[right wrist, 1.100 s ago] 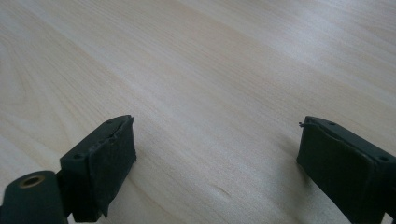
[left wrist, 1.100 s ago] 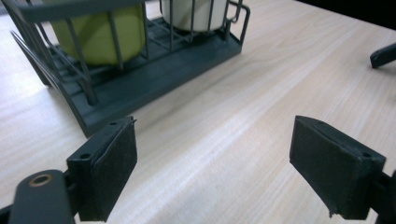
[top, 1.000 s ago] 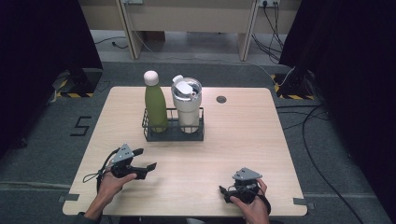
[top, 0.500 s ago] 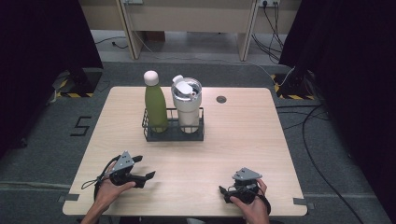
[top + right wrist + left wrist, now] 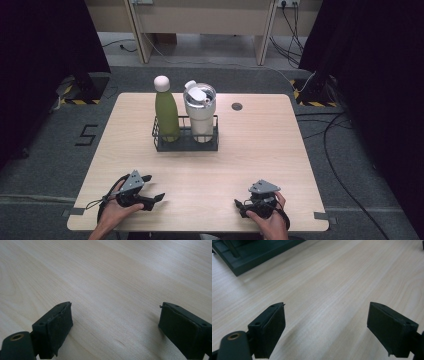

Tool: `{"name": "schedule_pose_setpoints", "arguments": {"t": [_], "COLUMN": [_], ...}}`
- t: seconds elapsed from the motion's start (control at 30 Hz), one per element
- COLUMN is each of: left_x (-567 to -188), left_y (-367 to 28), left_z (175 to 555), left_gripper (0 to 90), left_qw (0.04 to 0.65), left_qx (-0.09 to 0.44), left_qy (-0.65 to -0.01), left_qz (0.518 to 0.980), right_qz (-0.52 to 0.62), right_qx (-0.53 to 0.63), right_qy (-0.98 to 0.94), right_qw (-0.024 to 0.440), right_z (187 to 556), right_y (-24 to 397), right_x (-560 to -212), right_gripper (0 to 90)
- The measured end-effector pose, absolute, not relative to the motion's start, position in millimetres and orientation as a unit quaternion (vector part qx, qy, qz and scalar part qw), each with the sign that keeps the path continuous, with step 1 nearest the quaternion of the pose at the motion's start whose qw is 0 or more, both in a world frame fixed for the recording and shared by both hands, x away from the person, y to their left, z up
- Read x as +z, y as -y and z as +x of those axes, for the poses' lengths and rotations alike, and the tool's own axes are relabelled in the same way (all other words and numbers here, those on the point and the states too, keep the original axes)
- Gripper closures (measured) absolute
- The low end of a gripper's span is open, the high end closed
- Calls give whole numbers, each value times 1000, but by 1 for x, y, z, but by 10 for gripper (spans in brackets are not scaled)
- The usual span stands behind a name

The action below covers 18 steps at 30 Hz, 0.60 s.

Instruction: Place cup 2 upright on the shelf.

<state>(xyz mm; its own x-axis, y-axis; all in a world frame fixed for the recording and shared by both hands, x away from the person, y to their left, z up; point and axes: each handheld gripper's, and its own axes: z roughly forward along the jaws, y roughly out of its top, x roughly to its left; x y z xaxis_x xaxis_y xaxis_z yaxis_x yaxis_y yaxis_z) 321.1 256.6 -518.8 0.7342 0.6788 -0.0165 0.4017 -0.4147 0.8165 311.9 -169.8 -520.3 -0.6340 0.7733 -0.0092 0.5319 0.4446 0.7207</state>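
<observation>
The left tool (image 5: 151, 191) rests low at the near left of the bench (image 5: 260, 145), jaws spread wide with only bare wood between them. The right tool (image 5: 240, 206) sits at the near right edge, jaws likewise wide apart and holding nothing. Well beyond both, toward the far middle, a dark wire rack (image 5: 186, 144) holds a green bottle (image 5: 166, 111) on its left and a white tumbler (image 5: 201, 111) on its right, both upright.

Your right gripper (image 5: 115, 327) sits low over the pale wooden tabletop (image 5: 120, 277), its two black jaws spread wide apart
</observation>
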Motion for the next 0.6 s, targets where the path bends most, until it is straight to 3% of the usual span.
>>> {"name": "schedule_pose_setpoints", "arguments": {"t": [0.6], "left_x": [-523], "left_y": [-257], "left_z": [305], "left_gripper": [149], "left_qw": [408], "left_qx": [162], "left_qy": [-332], "left_qz": [835], "right_qz": [391], "right_qx": [353], "right_qy": [-833], "right_qw": [171], "right_z": [311], "right_y": [169], "right_x": [-520], "right_gripper": [121]}}
